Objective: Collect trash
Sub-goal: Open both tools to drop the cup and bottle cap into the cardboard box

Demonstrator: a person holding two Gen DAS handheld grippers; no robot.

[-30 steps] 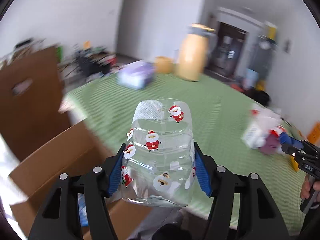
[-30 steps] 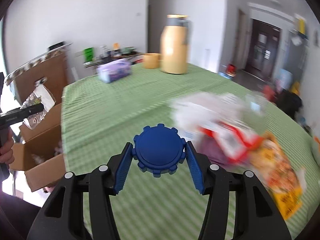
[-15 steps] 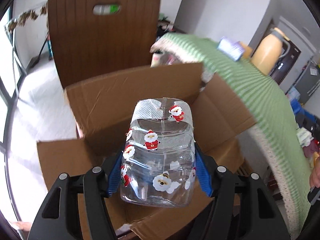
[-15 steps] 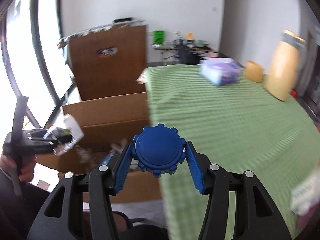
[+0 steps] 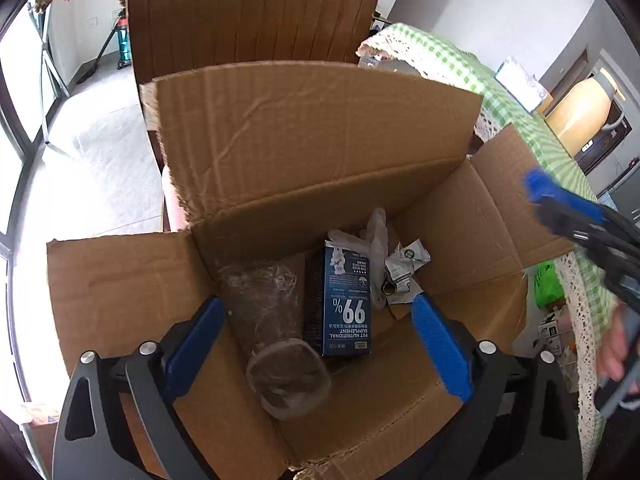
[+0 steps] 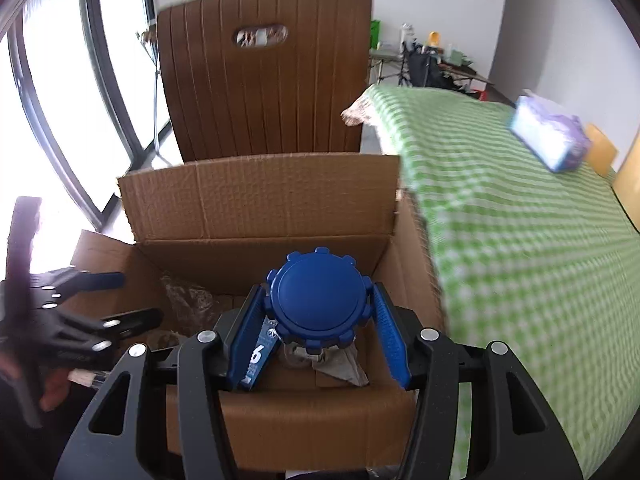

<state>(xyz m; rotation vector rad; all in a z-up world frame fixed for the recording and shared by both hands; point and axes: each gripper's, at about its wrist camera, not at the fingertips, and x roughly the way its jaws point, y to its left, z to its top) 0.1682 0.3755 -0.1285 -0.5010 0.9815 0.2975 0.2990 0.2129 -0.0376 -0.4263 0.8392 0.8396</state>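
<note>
An open cardboard box (image 5: pixel 320 152) stands on the floor beside the table. My left gripper (image 5: pixel 316 340) is open and empty above it. A clear plastic bottle (image 5: pixel 276 332) lies in the box beside a blue supplement carton (image 5: pixel 346 304) and crumpled wrappers (image 5: pixel 400 272). My right gripper (image 6: pixel 320 332) is shut on a blue round cap (image 6: pixel 318 300) and holds it over the box (image 6: pixel 260 208). The right gripper also shows blurred in the left wrist view (image 5: pixel 568 216). The left gripper shows at the left edge of the right wrist view (image 6: pixel 100 300).
A brown chair back (image 6: pixel 264 92) stands behind the box. The table with the green checked cloth (image 6: pixel 520 220) is to the right, with a purple tissue box (image 6: pixel 552 140) on it. A yellow thermos (image 5: pixel 580 112) stands farther back. A window (image 6: pixel 48 100) is on the left.
My left gripper has opened and let go of the clear Santa bottle, which now lies in the box. My right gripper has moved left with the blue cap to above the box.
</note>
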